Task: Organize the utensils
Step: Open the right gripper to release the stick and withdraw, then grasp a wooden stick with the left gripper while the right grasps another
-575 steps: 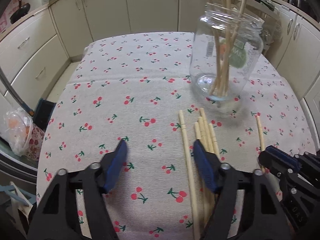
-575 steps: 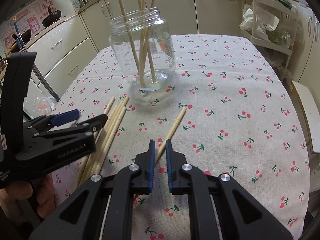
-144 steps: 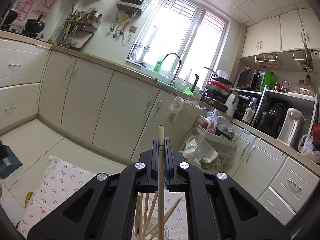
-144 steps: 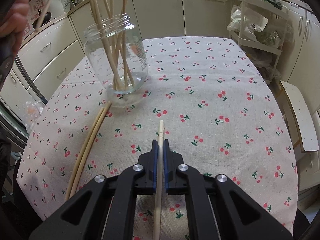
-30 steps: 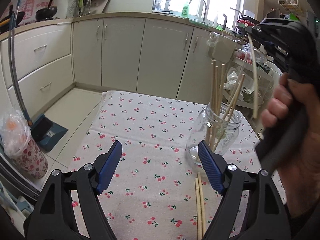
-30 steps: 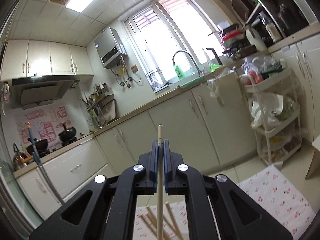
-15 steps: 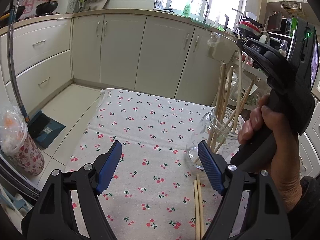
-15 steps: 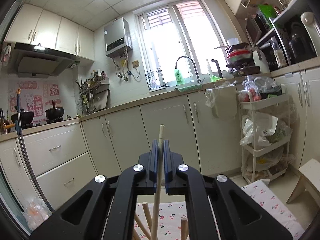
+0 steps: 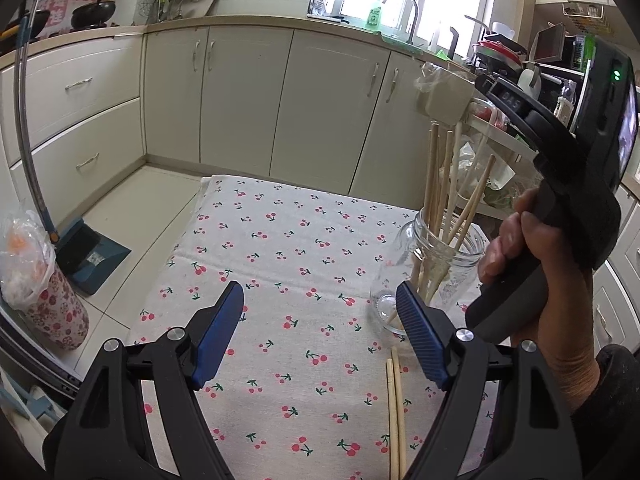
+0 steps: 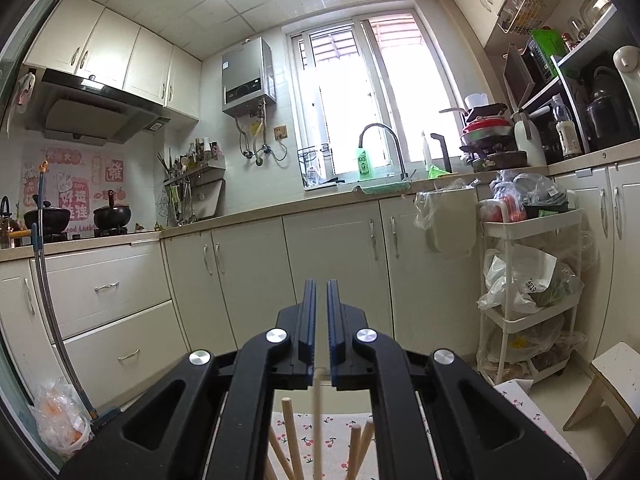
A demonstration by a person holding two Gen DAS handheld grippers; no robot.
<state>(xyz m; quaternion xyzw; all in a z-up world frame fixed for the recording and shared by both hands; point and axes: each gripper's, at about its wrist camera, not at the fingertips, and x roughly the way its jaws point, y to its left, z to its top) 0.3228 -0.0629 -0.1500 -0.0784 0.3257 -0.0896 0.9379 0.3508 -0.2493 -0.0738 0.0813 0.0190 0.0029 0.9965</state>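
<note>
A clear glass jar (image 9: 436,268) stands on the cherry-print tablecloth (image 9: 300,264) and holds several wooden chopsticks (image 9: 434,184) upright. Two more chopsticks (image 9: 396,412) lie on the cloth in front of the jar. My left gripper (image 9: 320,332) is open and empty above the cloth, left of the jar. My right gripper (image 10: 321,320) is held above the jar, its body (image 9: 560,168) in the left wrist view. Its jaws stand slightly apart. A blurred chopstick (image 10: 317,420) hangs below them among the chopstick tips (image 10: 288,412), with no pad touching it.
Kitchen cabinets (image 9: 248,92) and a counter run behind the table. A bagged bin (image 9: 40,276) and a dustpan (image 9: 92,256) sit on the floor at left. A white trolley (image 10: 528,280) with bags stands at right, next to a stool (image 10: 608,380).
My right gripper's jaws have parted a little and the chopstick it held has slipped down out of them toward the jar. The left gripper has stayed open and nearly still.
</note>
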